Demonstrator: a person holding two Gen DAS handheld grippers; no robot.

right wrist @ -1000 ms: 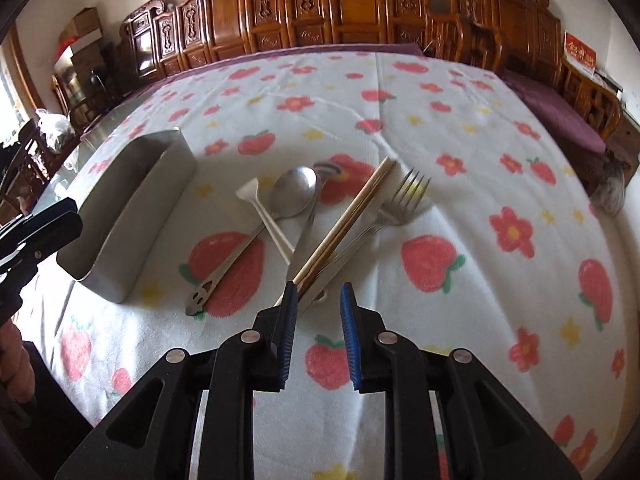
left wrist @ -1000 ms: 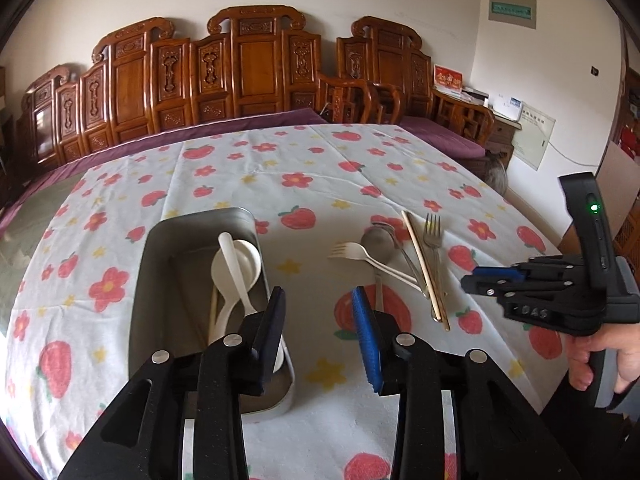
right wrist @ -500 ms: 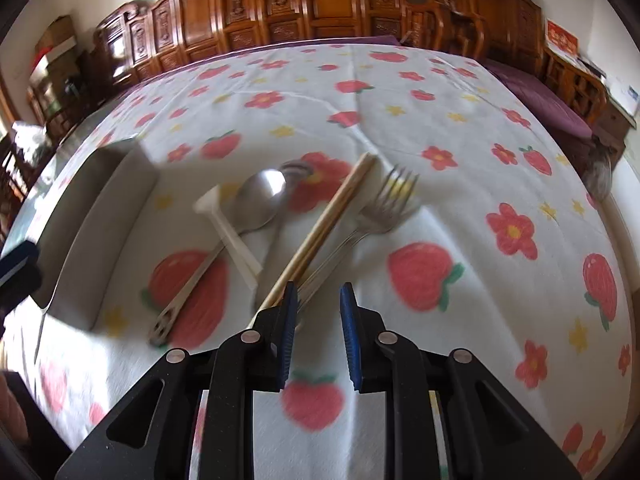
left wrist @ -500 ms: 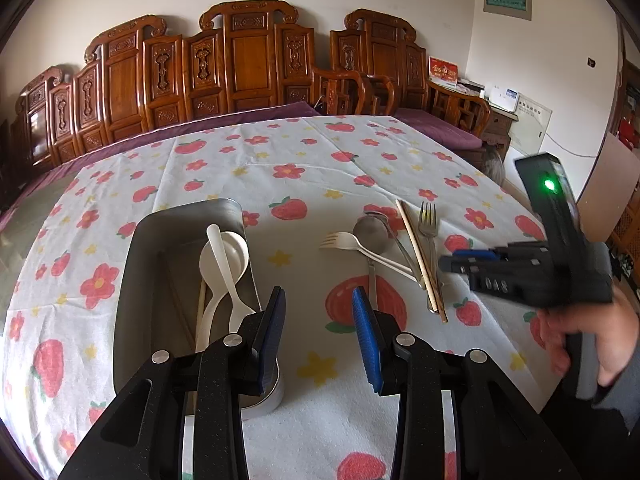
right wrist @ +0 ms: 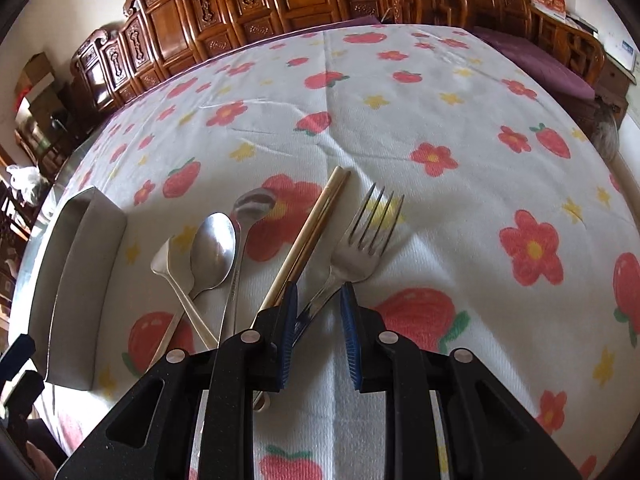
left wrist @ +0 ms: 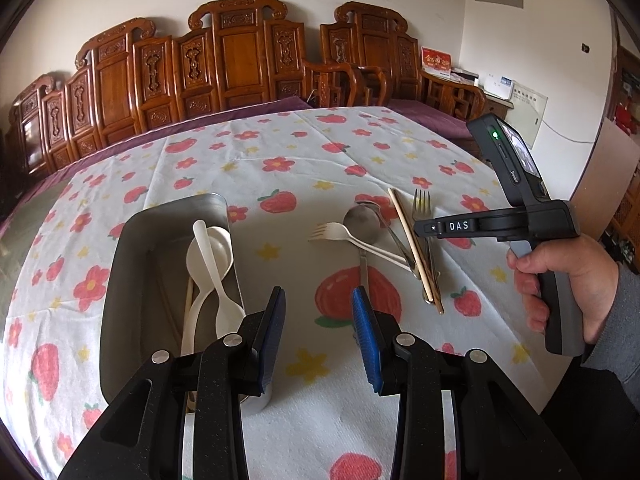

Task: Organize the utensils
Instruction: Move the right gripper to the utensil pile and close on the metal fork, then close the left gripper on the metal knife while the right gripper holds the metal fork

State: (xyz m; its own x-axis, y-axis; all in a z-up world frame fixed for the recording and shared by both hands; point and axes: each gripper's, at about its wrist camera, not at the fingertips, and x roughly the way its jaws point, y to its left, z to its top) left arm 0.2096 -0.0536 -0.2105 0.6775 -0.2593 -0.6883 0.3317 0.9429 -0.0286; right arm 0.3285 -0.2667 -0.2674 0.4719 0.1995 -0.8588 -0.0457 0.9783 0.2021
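The right gripper (right wrist: 319, 304) hangs low over the metal fork (right wrist: 360, 246), fingers narrowly apart with its handle between them (contact unclear). The left gripper (left wrist: 319, 312), fingers parted and empty, hovers near the steel tray (left wrist: 132, 264) holding white spoons (left wrist: 210, 256) on the desk (left wrist: 304, 152).

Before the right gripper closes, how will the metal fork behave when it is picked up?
The metal fork looks stiff and probably slippery: its handle is thin, polished steel. Gripped at the handle between the right gripper jaws, its heavier head may tip downward.
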